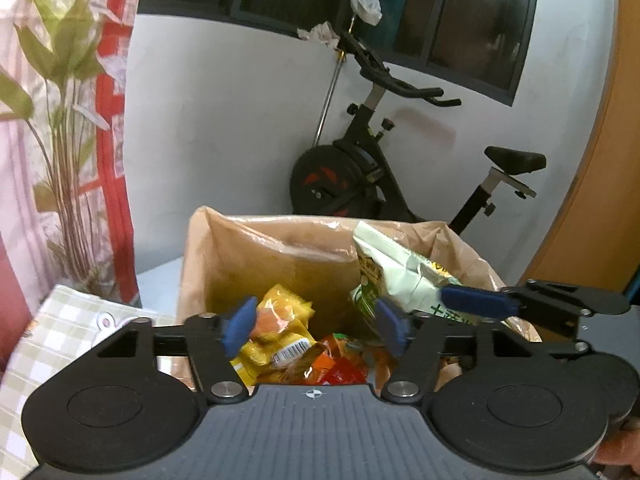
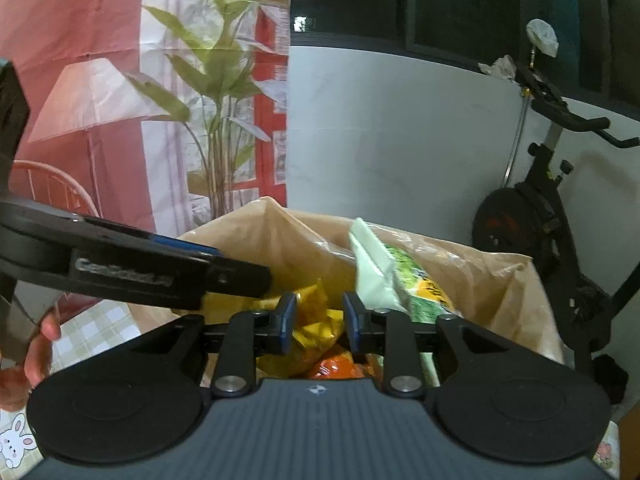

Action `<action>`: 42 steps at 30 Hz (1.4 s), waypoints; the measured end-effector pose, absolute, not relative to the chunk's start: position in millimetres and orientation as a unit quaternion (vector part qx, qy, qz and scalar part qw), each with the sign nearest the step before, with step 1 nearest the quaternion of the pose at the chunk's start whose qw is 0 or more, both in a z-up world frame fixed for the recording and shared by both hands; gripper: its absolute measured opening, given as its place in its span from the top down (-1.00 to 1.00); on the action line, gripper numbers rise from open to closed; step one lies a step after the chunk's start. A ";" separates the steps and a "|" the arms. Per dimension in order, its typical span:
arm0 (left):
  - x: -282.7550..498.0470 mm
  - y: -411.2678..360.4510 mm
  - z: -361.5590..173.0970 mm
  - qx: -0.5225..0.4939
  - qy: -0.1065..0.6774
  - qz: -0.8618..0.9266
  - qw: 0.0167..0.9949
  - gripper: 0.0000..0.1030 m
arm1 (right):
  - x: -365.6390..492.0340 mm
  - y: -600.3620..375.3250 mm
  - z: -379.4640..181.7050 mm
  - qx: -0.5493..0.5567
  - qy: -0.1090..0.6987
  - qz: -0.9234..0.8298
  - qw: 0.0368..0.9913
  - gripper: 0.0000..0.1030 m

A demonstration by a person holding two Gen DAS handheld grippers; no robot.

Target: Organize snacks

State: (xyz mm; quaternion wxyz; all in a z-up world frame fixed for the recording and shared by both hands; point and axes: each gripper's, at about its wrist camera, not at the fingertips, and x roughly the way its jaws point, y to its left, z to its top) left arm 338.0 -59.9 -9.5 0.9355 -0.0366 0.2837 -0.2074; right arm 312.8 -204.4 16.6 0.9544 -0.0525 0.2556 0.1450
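Observation:
An open brown paper bag point(image 1: 240, 248) point(image 2: 272, 232) with a clear liner stands on the table and holds snacks. Yellow packets point(image 1: 280, 312) point(image 2: 316, 328) lie in its middle, orange and red packets point(image 1: 336, 372) point(image 2: 336, 366) lower down. A green-and-white packet point(image 1: 396, 268) point(image 2: 380, 268) leans upright against the bag's right side. My left gripper point(image 1: 315, 326) hangs open over the bag's mouth, nothing between its blue pads. My right gripper point(image 2: 320, 322) stands open by a narrow gap above the yellow packets, beside the green-and-white packet. One of its blue fingers point(image 1: 476, 302) shows in the left wrist view.
A black exercise bike point(image 1: 360, 176) point(image 2: 540, 216) stands behind the bag against a white wall. A green checked tablecloth point(image 1: 60, 320) point(image 2: 96, 324) covers the table to the left. A printed backdrop with a plant point(image 1: 68, 120) hangs at left. A hand point(image 2: 36, 356) holds the left gripper.

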 end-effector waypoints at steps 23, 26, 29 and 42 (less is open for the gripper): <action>219.9 -49.9 58.3 0.003 0.198 -0.148 0.969 -0.89 | 199.8 -238.9 80.6 0.014 0.211 0.052 0.976 -1.00; 207.7 -49.5 60.1 0.003 0.196 -0.135 0.971 -0.90 | 184.4 -238.8 84.8 0.026 0.207 0.045 0.977 -1.00; 197.5 -47.6 60.3 0.003 0.199 -0.124 0.972 -0.90 | 168.6 -237.6 88.2 0.034 0.205 0.040 0.977 -1.00; 162.2 -47.9 54.5 0.012 0.208 -0.107 0.972 -0.90 | 123.4 -237.5 93.2 0.057 0.204 0.043 0.976 -1.00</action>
